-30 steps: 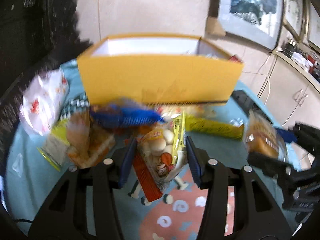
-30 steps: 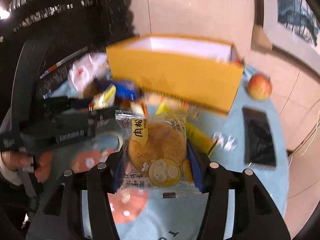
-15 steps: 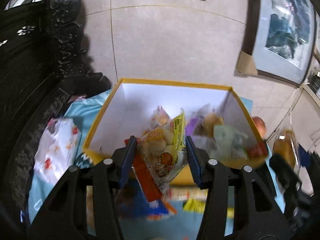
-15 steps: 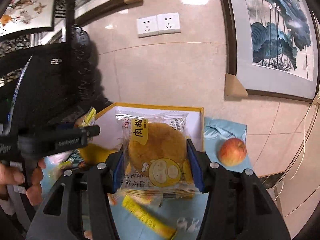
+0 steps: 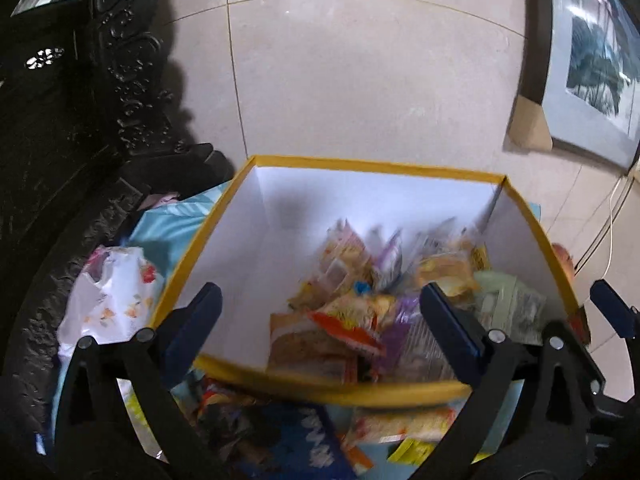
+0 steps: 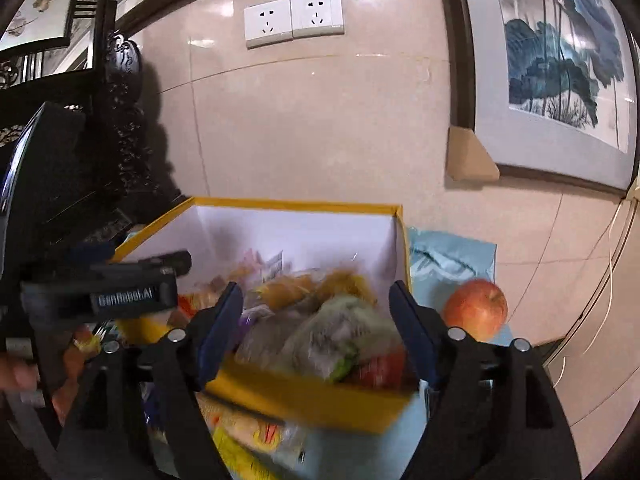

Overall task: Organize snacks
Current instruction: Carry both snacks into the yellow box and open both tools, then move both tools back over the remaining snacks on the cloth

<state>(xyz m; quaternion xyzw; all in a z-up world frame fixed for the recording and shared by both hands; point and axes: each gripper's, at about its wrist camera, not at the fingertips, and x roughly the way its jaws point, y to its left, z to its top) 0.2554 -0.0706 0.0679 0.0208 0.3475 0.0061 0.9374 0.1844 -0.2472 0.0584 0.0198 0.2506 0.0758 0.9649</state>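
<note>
A yellow box with white inner walls (image 5: 248,248) (image 6: 304,400) holds a pile of snack packets (image 5: 360,312) (image 6: 332,328). My left gripper (image 5: 320,324) is open and empty above the box's near edge. My right gripper (image 6: 316,324) is open and empty above the box's right half. The left gripper's body (image 6: 120,296) shows at the left of the right wrist view. More snack packets (image 5: 304,440) (image 6: 248,436) lie on the blue cloth in front of the box.
A white printed bag (image 5: 108,300) lies left of the box. A red apple (image 6: 476,308) sits right of it on the blue cloth (image 6: 452,256). Dark carved furniture (image 5: 80,120) stands at the left. A tiled wall with framed pictures (image 6: 560,60) is behind.
Both grippers have opened and let their snack packets drop into the box. Both have moved forward over the box.
</note>
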